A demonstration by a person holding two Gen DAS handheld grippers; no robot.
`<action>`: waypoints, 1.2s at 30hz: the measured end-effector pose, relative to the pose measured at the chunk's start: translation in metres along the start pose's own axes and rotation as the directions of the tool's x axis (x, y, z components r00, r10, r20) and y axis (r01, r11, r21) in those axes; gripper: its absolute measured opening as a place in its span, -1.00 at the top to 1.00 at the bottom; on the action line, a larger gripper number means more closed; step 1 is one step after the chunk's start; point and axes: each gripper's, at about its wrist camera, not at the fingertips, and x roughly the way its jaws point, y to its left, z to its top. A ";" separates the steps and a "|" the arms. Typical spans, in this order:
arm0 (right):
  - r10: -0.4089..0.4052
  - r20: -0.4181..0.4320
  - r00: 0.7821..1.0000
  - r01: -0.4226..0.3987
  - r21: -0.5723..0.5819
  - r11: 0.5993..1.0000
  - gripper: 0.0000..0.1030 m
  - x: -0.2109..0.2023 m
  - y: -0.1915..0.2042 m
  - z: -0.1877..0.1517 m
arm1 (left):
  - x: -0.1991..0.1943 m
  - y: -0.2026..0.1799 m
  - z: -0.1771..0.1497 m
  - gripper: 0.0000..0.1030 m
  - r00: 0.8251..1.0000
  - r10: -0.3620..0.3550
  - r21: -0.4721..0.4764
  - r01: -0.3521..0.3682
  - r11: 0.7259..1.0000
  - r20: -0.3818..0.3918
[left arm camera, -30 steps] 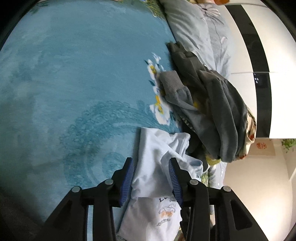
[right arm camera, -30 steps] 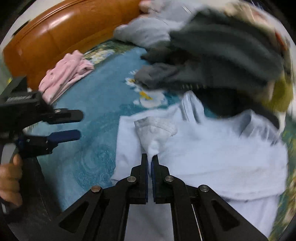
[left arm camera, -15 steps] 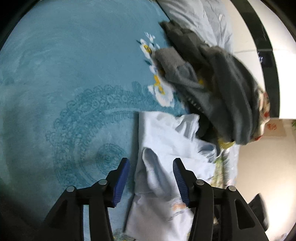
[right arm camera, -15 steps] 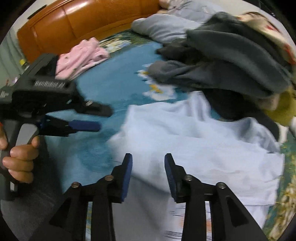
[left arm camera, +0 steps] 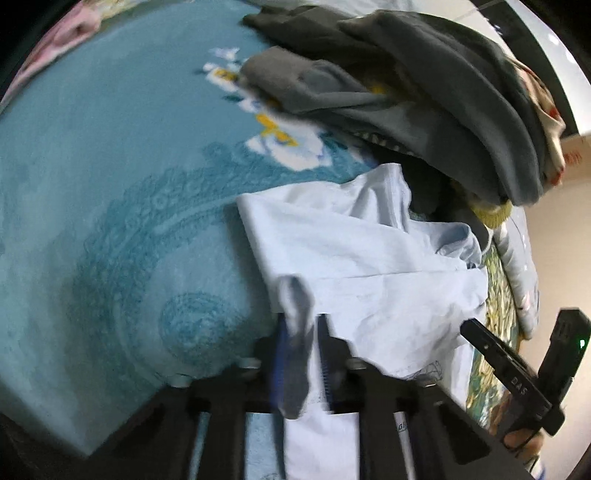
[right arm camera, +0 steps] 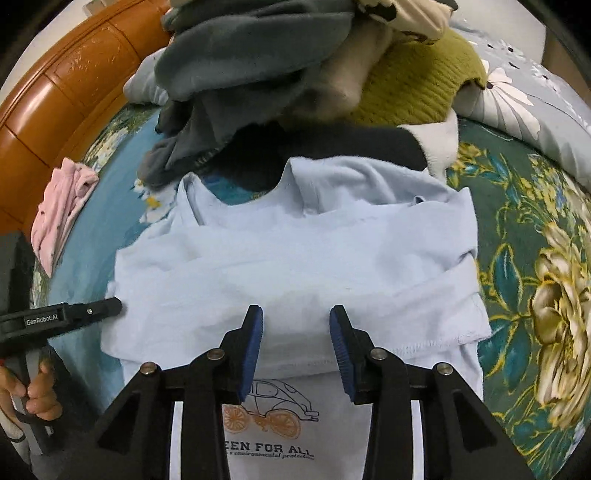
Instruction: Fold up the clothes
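You are working over a bed spread with a teal blanket [left arm camera: 110, 166] bearing a white flower print. An orange-brown wooden headboard [right arm camera: 70, 81] closes the far end. A grey flowered quilt [right arm camera: 524, 92] lies alongside. A white wall [left arm camera: 546, 33] with a dark stripe stands beyond.

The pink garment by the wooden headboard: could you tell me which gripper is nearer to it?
Left. The left gripper works the shirt's edge on the pink garment's side; the right gripper hovers mid-shirt, farther away.
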 end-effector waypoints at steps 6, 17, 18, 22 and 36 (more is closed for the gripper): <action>-0.026 0.013 1.000 0.027 -0.053 0.998 0.25 -0.001 -0.003 0.010 | -0.019 0.008 0.002 0.93 0.994 -0.015 -0.027 0.018 0.999 0.104; -0.199 0.032 0.979 0.194 0.125 0.973 -0.15 -0.002 -0.107 0.038 | 0.002 0.026 0.007 0.31 0.997 0.077 -0.119 -0.074 0.990 0.023; -0.203 0.023 0.979 0.198 0.151 0.969 -0.15 -0.001 -0.117 0.038 | 0.002 0.026 0.007 0.31 0.997 0.075 -0.115 -0.072 0.991 0.026; -0.169 0.008 0.986 0.162 0.243 0.956 -0.15 -0.005 -0.136 0.031 | 0.002 0.023 0.006 0.30 0.997 0.079 -0.115 -0.076 0.990 0.017; -0.070 0.030 0.997 0.063 0.196 0.979 -0.17 -0.015 -0.117 0.010 | -0.004 0.030 0.014 0.10 0.999 0.042 -0.148 -0.036 0.988 0.034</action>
